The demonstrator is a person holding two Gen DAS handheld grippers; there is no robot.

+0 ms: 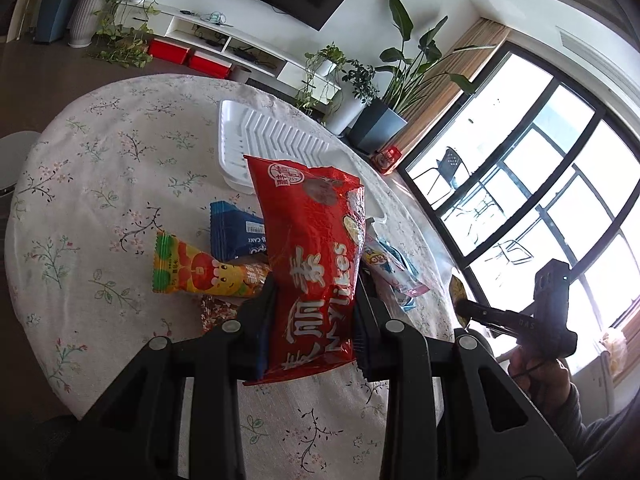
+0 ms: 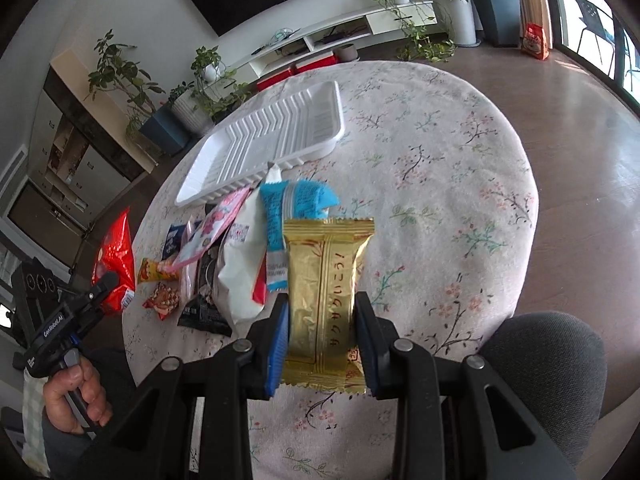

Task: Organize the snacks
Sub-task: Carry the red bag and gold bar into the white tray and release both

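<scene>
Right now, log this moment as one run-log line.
left gripper: shut on red Mylikes bag | right gripper: shut on gold wafer packet | white tray: empty | snack pile: on table

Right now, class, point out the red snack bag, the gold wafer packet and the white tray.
red snack bag [image 1: 316,264], left wrist view, middle of its printed front.
gold wafer packet [image 2: 324,300], right wrist view, centre seam.
white tray [image 2: 280,136], right wrist view, ribbed floor.

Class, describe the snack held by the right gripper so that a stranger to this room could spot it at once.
Start at the round table with the floral cloth. Nearer than the white ribbed tray, the right gripper has its jaws shut on a gold packet. It alone is shiny gold, with a column of Japanese characters, lifted clear of the pile.
</scene>
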